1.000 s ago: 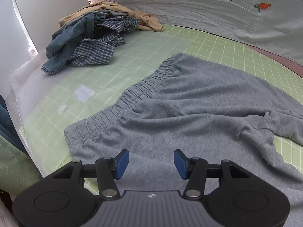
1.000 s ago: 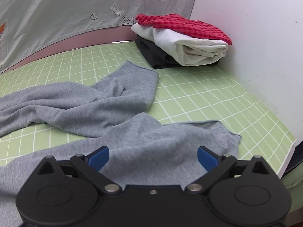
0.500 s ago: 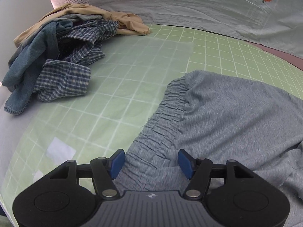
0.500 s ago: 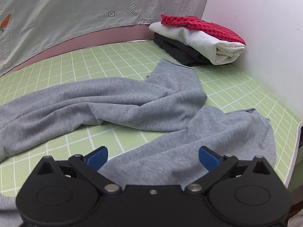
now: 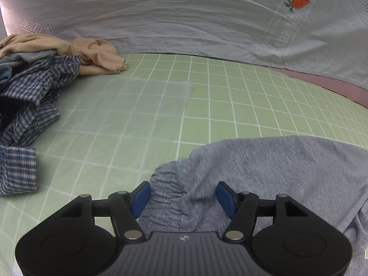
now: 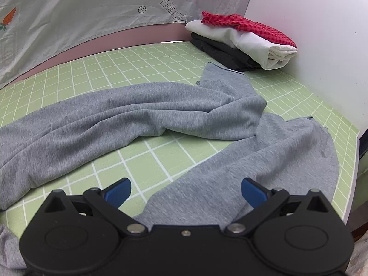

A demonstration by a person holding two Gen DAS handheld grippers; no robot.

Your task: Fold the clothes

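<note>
Grey sweatpants (image 5: 271, 168) lie spread on the green grid mat (image 5: 230, 105). Their gathered elastic waistband (image 5: 165, 184) sits between the blue pads of my left gripper (image 5: 184, 196), which is open and low over the cloth. In the right wrist view the two grey legs (image 6: 142, 108) run across the mat, the far one crumpled and lapping over the near one. My right gripper (image 6: 185, 189) stands wide open above the near leg (image 6: 264, 158), with nothing pinched.
A heap of unfolded clothes, blue plaid shirt (image 5: 30, 92) and tan garment (image 5: 92, 55), lies at the left. A folded stack, red check over white over dark (image 6: 241, 41), sits in the far right corner by the white wall. A grey carrot-print sheet (image 5: 184, 16) hangs behind.
My left gripper has moved forward along the waistband to its far end. The right gripper has pulled back and left, so both pant legs show more fully.
</note>
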